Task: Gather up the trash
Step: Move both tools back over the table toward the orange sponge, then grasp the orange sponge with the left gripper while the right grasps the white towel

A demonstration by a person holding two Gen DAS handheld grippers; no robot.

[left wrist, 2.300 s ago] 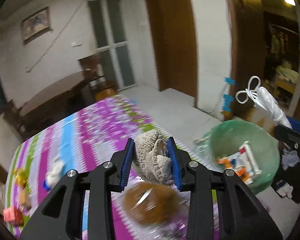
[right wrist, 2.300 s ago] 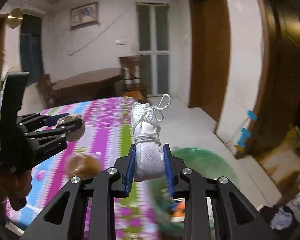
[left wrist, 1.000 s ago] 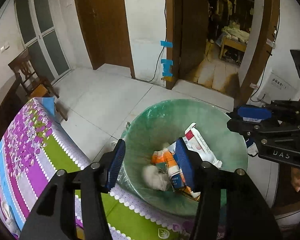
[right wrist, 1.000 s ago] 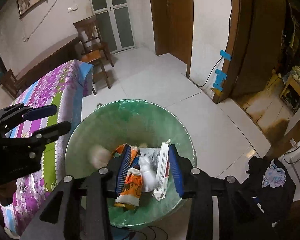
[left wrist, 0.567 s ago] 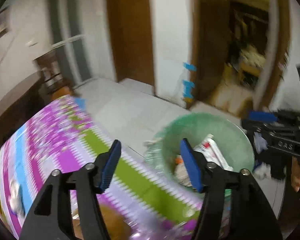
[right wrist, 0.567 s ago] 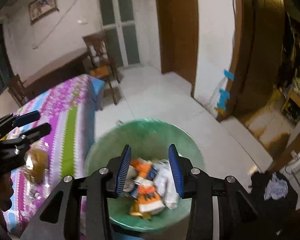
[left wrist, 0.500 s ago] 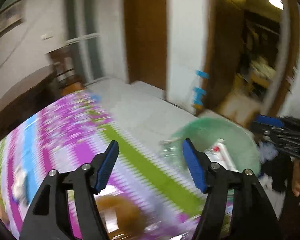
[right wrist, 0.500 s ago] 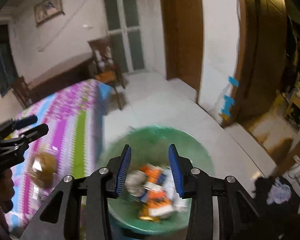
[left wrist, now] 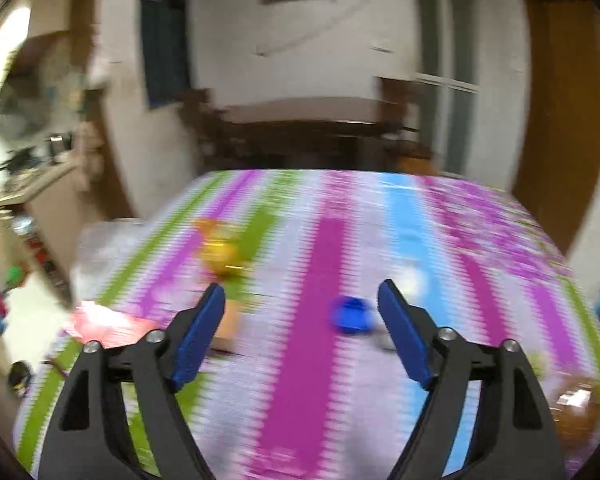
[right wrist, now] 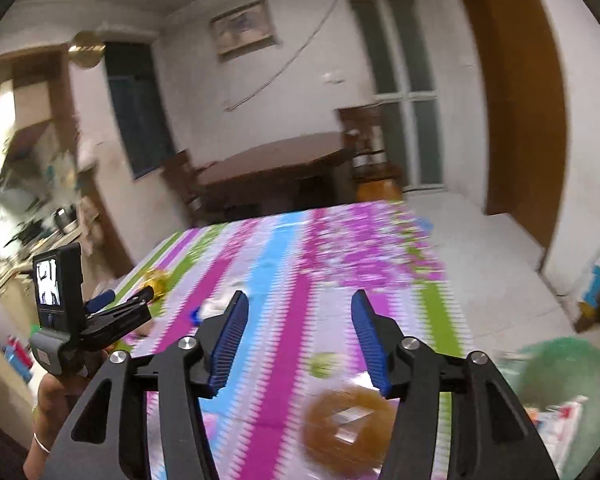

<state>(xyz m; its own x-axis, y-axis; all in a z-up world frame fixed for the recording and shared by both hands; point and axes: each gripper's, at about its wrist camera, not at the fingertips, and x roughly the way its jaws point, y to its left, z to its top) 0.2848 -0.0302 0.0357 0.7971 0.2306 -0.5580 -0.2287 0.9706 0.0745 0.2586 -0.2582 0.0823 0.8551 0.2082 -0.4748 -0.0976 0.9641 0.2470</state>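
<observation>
Both views are motion-blurred. My left gripper (left wrist: 302, 322) is open and empty above the striped tablecloth (left wrist: 328, 400). Ahead of it lie a blue scrap (left wrist: 350, 314), a yellow wrapper (left wrist: 220, 258) and a red packet (left wrist: 104, 324). My right gripper (right wrist: 298, 330) is open and empty over the same table. A brown round packaged item (right wrist: 346, 428) lies just below its right finger, with a small green piece (right wrist: 324, 364) beside it. The green trash bin (right wrist: 568, 384) with litter stands on the floor at lower right. The left gripper (right wrist: 126, 306) shows at the left of the right wrist view.
A dark wooden table (right wrist: 276, 164) and chairs stand behind the striped table. A wooden door (right wrist: 516, 92) is at the right, over white floor tiles (right wrist: 492, 264). A cluttered counter (left wrist: 28, 176) runs along the left wall.
Both grippers dropped a knitted item and a white shoe into the bin, opened, then swung left from the bin back over the table.
</observation>
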